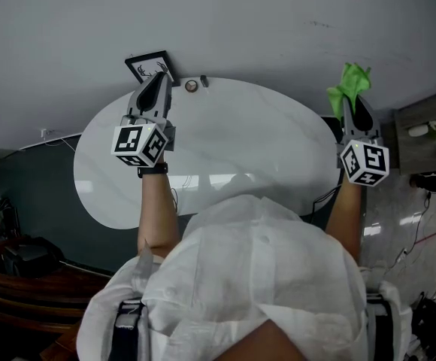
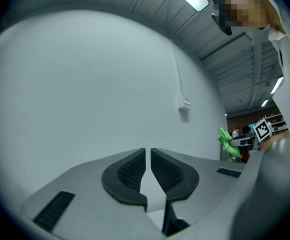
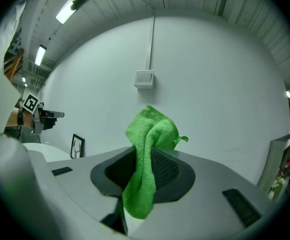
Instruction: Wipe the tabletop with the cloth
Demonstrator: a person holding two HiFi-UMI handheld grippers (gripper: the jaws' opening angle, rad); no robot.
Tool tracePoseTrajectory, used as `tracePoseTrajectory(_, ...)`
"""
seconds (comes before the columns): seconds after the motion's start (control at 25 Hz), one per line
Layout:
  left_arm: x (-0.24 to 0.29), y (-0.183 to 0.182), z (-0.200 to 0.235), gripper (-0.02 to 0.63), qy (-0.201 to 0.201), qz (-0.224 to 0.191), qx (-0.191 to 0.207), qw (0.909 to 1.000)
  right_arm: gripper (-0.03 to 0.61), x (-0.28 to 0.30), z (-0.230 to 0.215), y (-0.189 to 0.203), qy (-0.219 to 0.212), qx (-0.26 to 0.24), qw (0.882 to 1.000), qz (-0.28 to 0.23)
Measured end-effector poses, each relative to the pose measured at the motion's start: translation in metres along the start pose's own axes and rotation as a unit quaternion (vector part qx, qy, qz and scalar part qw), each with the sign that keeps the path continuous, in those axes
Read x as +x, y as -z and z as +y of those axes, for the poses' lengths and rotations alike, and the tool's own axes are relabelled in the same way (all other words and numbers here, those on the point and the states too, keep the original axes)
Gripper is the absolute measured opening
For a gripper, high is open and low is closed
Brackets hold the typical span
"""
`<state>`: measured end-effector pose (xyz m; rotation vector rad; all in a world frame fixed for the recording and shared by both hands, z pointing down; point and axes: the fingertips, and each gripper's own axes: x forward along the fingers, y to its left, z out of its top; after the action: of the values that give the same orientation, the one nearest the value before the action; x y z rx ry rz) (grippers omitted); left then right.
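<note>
1. Left hand-held gripper [image 1: 158, 81]: jaws are sitting almost together and gripping nothing. It is hovering over the far left part of the glossy white oval tabletop [image 1: 240, 141].
2. Right hand-held gripper [image 1: 355, 104]: it is clamping the bright green microfibre cloth [image 3: 147, 169] around its bunched middle. A tuft is poking out past the jaw tips and a tail is hanging behind the pads.
3. The cloth is riding in those jaws, raised beyond the table's right edge and not touching the surface.
4. Judgement: the cloth is looking light, soft and limp, not fragile. A pinch on the bunched middle seems secure, and the loose tuft would be doing the wiping.
</note>
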<state>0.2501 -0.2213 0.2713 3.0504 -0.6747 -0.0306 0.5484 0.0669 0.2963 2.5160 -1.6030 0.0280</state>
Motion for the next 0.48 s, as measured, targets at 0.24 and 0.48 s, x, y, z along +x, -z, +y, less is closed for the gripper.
tracePoseTrajectory(0.24,-0.0041,-0.0063,0.0007,0.033,0.003,-0.013,-0.003,0.9999,0.083,-0.0027,-0.0025,-0.0058,0.006,-0.003,1.0,-0.005)
tracePoseTrajectory(0.48,-0.0047,-0.0062,-0.0007,0.034,0.006,-0.012,0.0,0.9999,0.083,-0.0035,-0.0022,-0.0055,0.007,-0.003,1.0,-0.005)
